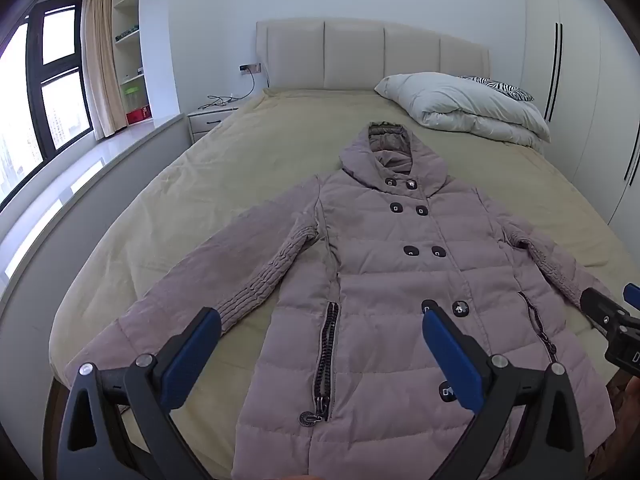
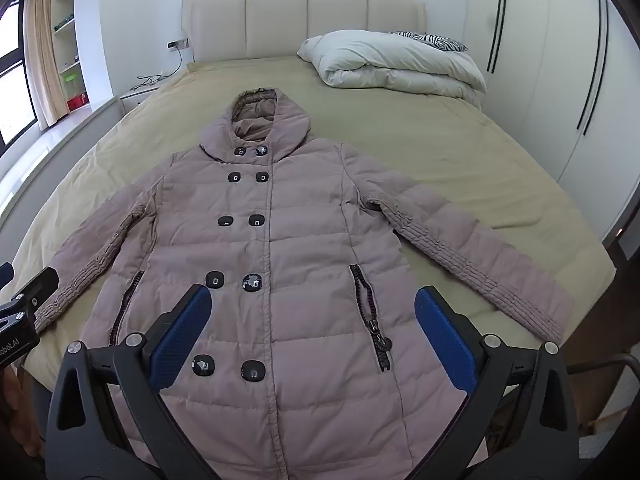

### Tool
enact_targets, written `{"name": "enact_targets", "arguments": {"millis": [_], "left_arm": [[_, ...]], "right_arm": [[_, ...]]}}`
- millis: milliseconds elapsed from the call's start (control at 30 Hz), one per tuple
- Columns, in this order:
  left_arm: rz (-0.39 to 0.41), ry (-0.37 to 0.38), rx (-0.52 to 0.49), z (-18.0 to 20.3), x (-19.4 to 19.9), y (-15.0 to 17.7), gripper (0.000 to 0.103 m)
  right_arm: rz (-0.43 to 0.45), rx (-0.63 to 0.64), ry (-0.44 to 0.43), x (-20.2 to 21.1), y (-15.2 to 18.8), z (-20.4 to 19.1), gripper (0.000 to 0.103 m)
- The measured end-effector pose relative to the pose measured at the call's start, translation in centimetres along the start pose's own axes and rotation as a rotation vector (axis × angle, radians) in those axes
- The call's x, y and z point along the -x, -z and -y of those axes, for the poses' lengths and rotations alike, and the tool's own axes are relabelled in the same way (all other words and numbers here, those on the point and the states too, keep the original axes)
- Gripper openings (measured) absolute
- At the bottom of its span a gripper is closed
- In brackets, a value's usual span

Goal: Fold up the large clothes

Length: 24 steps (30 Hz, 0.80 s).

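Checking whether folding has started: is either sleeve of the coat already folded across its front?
No: both sleeves of the coat lie spread out to the sides on the bed, with nothing over the buttoned front.

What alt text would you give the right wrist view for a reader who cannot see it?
A padded mauve hooded coat lies flat and buttoned, front up, on a bed with both sleeves spread out. The open right gripper hovers over its lower half, holding nothing. A folded white duvet sits near the headboard, and the left gripper shows at the left edge.
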<state>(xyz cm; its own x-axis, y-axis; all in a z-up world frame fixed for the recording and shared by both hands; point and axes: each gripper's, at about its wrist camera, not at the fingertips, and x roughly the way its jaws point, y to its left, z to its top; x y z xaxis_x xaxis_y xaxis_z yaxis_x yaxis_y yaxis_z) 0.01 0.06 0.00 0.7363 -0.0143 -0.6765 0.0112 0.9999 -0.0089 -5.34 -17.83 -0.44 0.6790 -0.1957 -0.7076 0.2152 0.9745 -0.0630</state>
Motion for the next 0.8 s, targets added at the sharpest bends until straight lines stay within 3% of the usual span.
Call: {"name": "enact_targets", "arguments": {"millis": [800], "left_arm": [[-0.003,-0.008,-0.002,-0.13,0.03,-0.02,0.103]], "right_arm": [[-0.008,-0.003,-0.004,-0.34,0.42,0.04,0.103]]}}
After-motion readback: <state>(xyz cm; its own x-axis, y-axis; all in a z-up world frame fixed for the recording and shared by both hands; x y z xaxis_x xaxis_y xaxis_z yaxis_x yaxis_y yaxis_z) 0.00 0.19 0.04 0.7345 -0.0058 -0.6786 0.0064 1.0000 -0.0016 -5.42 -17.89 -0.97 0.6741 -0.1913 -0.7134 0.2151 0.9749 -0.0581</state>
